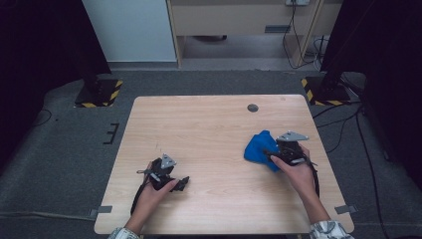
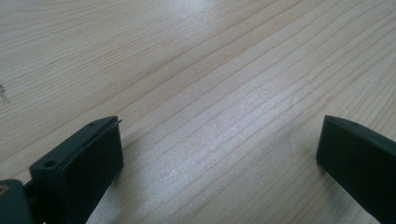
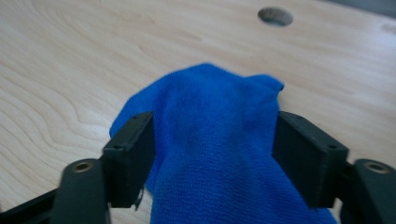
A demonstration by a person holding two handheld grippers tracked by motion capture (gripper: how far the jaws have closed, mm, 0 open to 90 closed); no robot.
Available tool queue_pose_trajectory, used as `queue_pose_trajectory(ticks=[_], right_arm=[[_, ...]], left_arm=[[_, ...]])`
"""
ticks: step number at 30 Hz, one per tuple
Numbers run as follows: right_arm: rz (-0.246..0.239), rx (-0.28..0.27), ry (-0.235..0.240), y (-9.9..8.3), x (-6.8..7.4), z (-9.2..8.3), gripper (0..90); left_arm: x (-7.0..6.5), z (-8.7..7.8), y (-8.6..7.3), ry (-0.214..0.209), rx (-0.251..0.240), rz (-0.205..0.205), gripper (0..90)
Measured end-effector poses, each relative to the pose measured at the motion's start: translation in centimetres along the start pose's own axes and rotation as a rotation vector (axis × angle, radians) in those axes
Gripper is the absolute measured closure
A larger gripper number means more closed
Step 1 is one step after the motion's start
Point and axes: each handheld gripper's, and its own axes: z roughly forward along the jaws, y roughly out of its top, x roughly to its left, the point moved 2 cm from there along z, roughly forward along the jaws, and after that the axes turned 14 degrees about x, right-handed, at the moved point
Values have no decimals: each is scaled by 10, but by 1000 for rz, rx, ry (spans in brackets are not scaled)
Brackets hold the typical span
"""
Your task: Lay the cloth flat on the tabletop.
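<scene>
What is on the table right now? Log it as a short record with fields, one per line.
surface: wooden table with a round hole near its far edge
cloth: blue cloth, bunched, between the jaws of the right tongs, both pads at its sides
left tongs: open, nothing between the jaws, low over bare wood
cloth place: right side of the table
</scene>
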Motion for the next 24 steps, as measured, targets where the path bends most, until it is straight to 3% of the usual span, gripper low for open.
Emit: queue_pose_trajectory(ticks=[4, 5, 12, 15, 19, 24], right_arm=[[9, 53, -3, -3, 0, 19, 224], [20, 89, 7, -6, -2, 27, 218], [35, 141, 15, -14, -6, 38, 251], [54, 146, 53, -18, -10, 39, 314], [56, 132, 50, -20, -12, 38, 369], [43, 112, 54, -24, -15, 36, 568]], left_arm=[[0, 0, 0, 0, 0, 0, 0], [0, 0, 0, 0, 0, 0, 0], [0, 0, 0, 0, 0, 0, 0], [0, 0, 0, 0, 0, 0, 0], [0, 0, 0, 0, 0, 0, 0], [0, 0, 0, 0, 0, 0, 0]])
